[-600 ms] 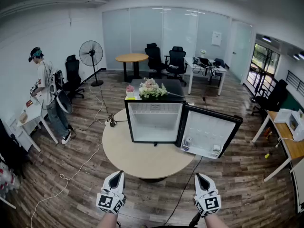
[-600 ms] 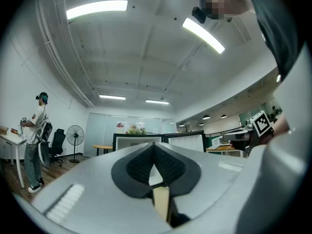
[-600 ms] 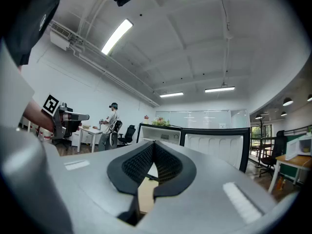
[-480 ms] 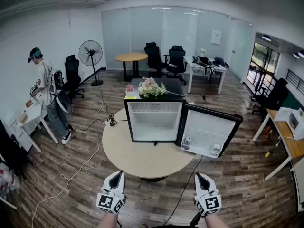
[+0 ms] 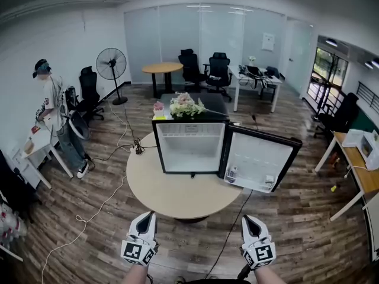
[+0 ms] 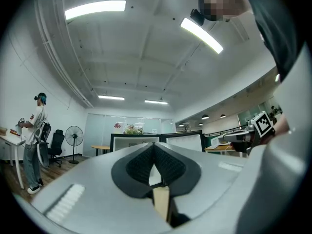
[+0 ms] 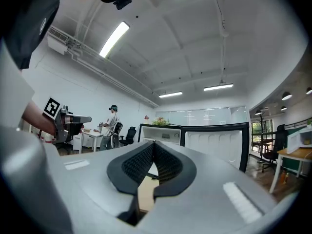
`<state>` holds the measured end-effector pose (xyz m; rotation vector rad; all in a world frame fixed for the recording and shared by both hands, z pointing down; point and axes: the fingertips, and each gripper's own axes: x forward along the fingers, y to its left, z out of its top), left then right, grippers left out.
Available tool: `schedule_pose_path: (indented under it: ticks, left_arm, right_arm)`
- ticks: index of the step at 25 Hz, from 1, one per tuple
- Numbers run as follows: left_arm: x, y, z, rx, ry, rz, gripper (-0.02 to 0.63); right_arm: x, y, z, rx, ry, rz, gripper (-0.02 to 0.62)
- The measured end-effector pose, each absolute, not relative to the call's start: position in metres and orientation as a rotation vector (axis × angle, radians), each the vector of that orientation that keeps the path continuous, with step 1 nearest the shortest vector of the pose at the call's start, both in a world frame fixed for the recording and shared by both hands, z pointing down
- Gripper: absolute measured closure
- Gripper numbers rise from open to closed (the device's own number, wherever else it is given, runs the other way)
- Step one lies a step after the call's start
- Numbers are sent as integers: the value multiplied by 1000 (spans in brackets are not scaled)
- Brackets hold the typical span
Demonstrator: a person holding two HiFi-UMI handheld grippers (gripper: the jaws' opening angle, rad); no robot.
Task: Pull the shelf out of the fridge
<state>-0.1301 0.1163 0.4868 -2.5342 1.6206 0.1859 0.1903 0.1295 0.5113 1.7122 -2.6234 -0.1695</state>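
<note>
**Two claws shut — fridge (image 5: 189, 149) open on tabletop (image 5: 172, 197)**

L claw (image 5: 147, 219) & R claw (image 5: 249, 219): jaws pressed together, nothing between. Both held low at near edge of head view, side by side, well apart from the fridge. Fridge sits toward back of the round tabletop, door (image 5: 260, 161) swung out to the right. Interior white — shelf can't be picked out inside. Flowers (image 5: 185, 106) on fridge top. Person (image 5: 56, 117) at far left.
</note>
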Motion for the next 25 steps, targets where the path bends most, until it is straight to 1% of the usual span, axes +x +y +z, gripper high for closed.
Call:
schedule_pose_path:
  ticks: [6, 18, 25]
  left_arm:
    - [-127, 107, 483, -2495, 1666, 178, 606]
    - [-79, 79, 486, -2434, 1711, 162, 606]
    - [-58, 58, 492, -2441, 1738, 128, 606]
  right_arm:
    - [197, 119, 512, 1710, -2647, -149, 588]
    - [228, 75, 521, 1619, -2758, -121, 588]
    - [230, 51, 525, 1564, -2802, -76, 588]
